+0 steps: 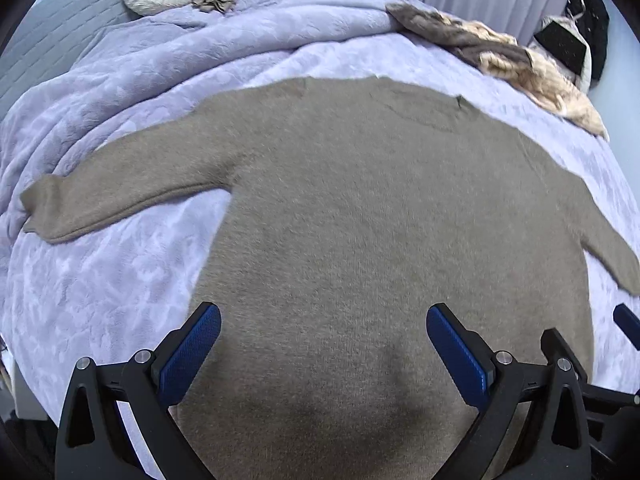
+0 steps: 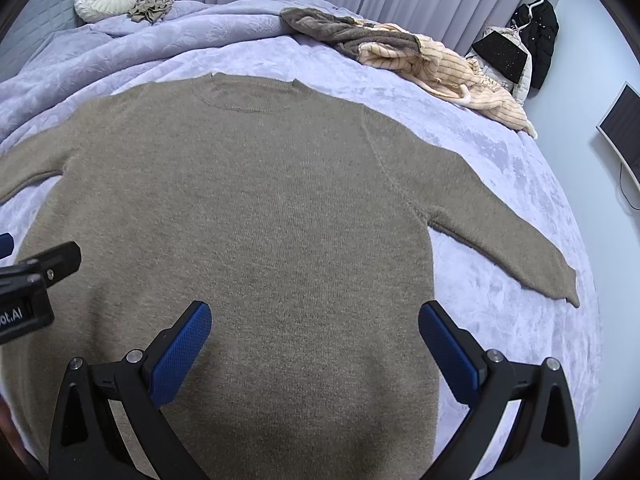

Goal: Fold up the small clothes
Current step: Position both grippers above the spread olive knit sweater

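- Item under task: one taupe knit sweater [image 1: 360, 220], laid flat on a bed with a lilac blanket [image 1: 100, 280]. Collar points away from both cameras, hem lies nearest them; the body's long axis runs straight ahead of the grippers.
- Sleeves: both spread outward, roughly across that axis. The left sleeve [image 1: 120, 196] reaches out to the left, the right sleeve [image 2: 508, 236] to the right, cuffs resting on the blanket.
- Left gripper [image 1: 324, 344]: jaws spread wide, nothing between them. It hangs over the lower body of the sweater; contact with the knit cannot be confirmed.
- Right gripper [image 2: 314, 344]: likewise wide open and empty, over the lower body of the sweater, towards its right side.
- Governing relation: each sleeve lies outboard and ahead of the gripper on its own side. The left gripper is nearer the left sleeve, the right gripper nearer the right sleeve.
- Assessment: folding looks not yet begun; a sleeve fold inward across the body is the likely first step.
- Other cloth: a pile of garments [image 2: 420, 56] sits at the far edge of the bed, well apart from the sweater.
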`<state>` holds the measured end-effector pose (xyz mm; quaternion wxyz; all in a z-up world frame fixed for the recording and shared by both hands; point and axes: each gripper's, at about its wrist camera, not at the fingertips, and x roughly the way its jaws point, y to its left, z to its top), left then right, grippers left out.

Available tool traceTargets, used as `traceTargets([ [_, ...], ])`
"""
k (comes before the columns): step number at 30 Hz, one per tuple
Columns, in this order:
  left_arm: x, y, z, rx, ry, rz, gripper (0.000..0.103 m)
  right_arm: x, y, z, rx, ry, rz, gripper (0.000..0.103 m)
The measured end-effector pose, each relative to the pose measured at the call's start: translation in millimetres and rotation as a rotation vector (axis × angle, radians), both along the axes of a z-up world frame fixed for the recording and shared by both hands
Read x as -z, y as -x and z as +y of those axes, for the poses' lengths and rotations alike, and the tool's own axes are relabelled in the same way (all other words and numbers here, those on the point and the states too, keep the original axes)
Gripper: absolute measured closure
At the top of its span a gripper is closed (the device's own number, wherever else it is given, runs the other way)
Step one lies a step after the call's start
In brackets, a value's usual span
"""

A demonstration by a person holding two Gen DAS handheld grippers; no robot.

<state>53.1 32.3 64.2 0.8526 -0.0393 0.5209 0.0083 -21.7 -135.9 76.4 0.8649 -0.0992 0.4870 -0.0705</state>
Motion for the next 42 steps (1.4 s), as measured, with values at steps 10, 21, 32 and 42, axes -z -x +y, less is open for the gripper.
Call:
traceTargets([
  [10, -13.7, 24.4, 28.4, -0.043, 0.038, 0.015, 0.0, -24.0, -2.2, 0.8, -0.013, -0.02, -0.036, 0.0],
  [21, -38.8, 30.9, 14.4, -0.017, 0.009, -0.022, 0.0, -40.7, -7.5, 1.7, -0.019, -0.043, -0.063, 0.0],
  [32, -56.6, 27.0, 3.8, -0.018, 0.001, -0.037, 0.0, -52.7, -15.5, 0.7, -0.034, -0.054, -0.085, 0.0],
  [42, -80.9, 12.7, -36.4, 0.022, -0.018, -0.076, 0.0, -71.1, -26.0, -41.1, 0.051, -0.079, -0.13, 0.0],
])
